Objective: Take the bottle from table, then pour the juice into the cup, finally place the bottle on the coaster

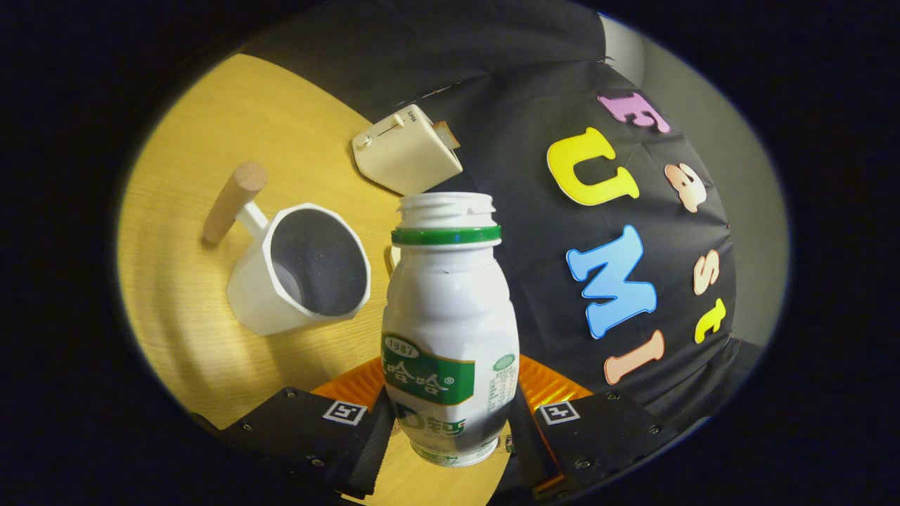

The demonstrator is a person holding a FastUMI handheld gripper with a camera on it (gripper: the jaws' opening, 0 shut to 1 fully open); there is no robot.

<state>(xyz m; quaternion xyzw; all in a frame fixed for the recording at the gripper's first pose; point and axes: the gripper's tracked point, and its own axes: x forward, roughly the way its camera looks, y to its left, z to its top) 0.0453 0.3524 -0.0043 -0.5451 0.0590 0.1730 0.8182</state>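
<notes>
Bottle (450, 330) pinched between the two fingers of the gripper (450, 429), uncapped and lifted over the wooden table (190, 295).

Largest is the table, its yellow wood running back to the edge along the black cloth wall. Next, the white bottle with a green neck ring and green label stands upright relative to the fingers, which press on its lower body from both sides; its base seems clear of the table. An orange ribbed coaster (555, 386) shows behind the bottle's lower part, just ahead of the fingers. Beside the bottle, nearer the table's middle, sits a white faceted cup (295, 281) with a wooden handle. A cream toaster (404, 151) stands beyond it at the table's far edge.
</notes>
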